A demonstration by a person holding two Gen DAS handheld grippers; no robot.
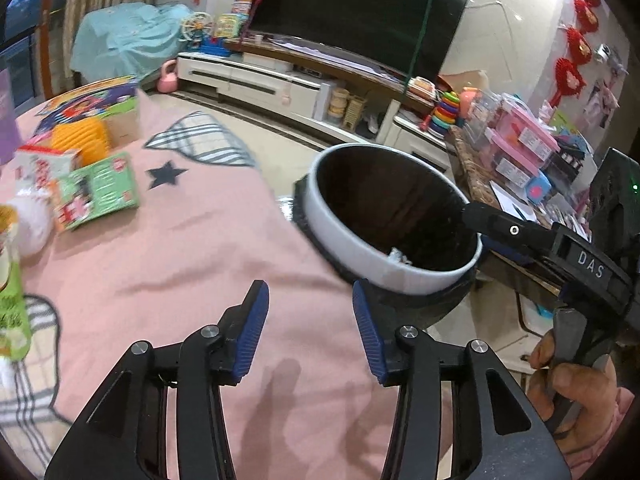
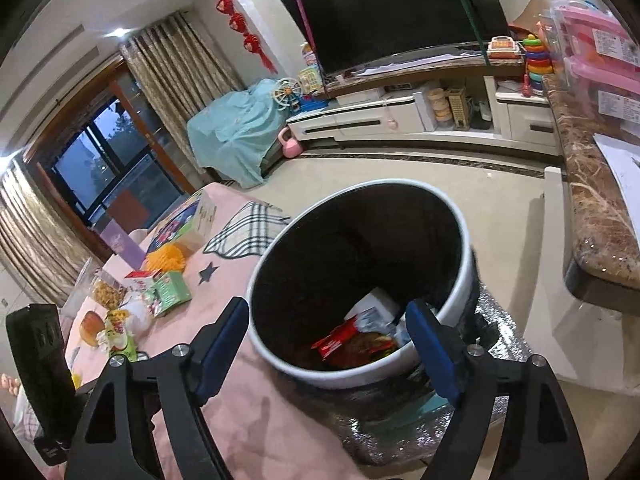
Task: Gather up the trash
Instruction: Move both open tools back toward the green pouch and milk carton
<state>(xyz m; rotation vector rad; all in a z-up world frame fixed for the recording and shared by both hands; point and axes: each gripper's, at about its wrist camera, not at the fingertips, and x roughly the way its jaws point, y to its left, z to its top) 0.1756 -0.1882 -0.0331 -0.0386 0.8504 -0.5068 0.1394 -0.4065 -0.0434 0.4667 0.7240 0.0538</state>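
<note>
Some trash already lies in the white-rimmed bin point(image 2: 360, 280) beside the pink-clothed counter point(image 1: 180, 260): a red wrapper point(image 2: 340, 342) and a white box point(image 2: 376, 302) at the bottom. The right hand-held gripper point(image 2: 328, 344) hangs over the bin, jaws spread and empty; the left hand-held gripper point(image 1: 310, 330) is likewise parted, holding nothing. Cartons and packets point(image 1: 100, 192) on the counter look still uncollected.

White-rimmed bin point(image 2: 362, 374) upright beside table, red wrapper point(image 2: 340, 342) w/ other trash inside.
</note>
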